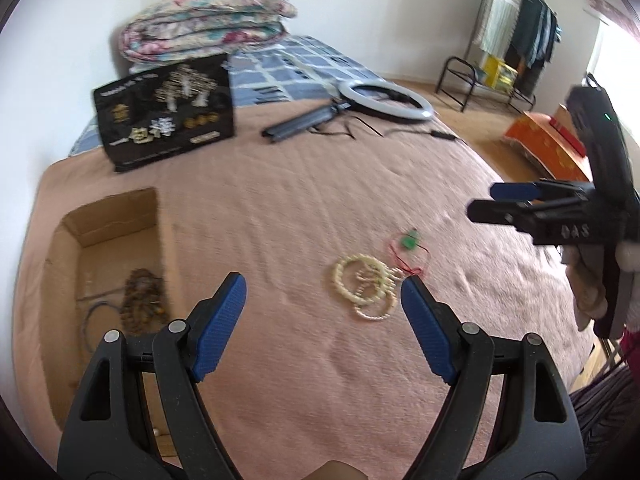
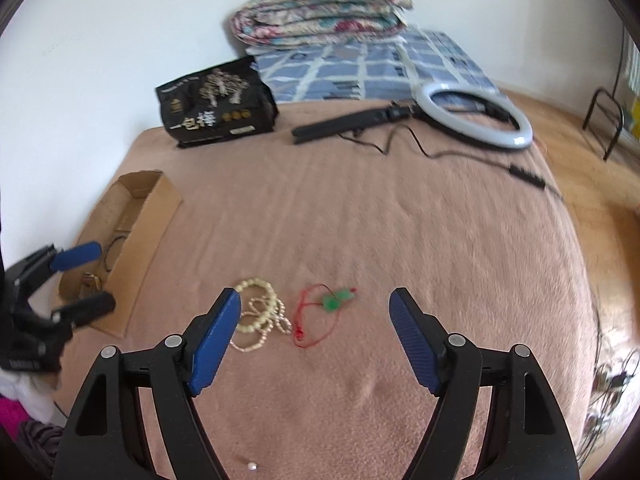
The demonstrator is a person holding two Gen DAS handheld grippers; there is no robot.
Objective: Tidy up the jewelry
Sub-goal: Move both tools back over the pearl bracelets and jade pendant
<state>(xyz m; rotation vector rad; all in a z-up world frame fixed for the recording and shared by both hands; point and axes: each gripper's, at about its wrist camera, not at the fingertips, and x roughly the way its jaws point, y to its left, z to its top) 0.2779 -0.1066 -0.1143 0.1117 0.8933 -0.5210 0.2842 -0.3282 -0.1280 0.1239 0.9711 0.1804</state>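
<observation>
Cream bead bracelets (image 1: 362, 284) (image 2: 260, 316) lie in a pile on the pink blanket. A green pendant on a red cord (image 1: 410, 240) (image 2: 336, 300) lies just right of them. An open cardboard box (image 1: 120, 220) (image 2: 156, 196) at the left holds a brown bead necklace (image 1: 142, 300) and a dark cord. My left gripper (image 1: 322, 292) is open and empty, above the blanket just left of the bracelets. My right gripper (image 2: 316, 304) is open and empty, hovering over the pendant. Each gripper shows in the other's view (image 1: 484, 200) (image 2: 88, 276).
A black printed bag (image 1: 166, 112) (image 2: 216, 104), a ring light with stand and cable (image 1: 384, 100) (image 2: 476, 116) and folded quilts (image 1: 208, 20) (image 2: 320, 8) lie farther back. A small pearl (image 2: 251, 466) lies near me. The blanket's edge drops to wood floor at the right.
</observation>
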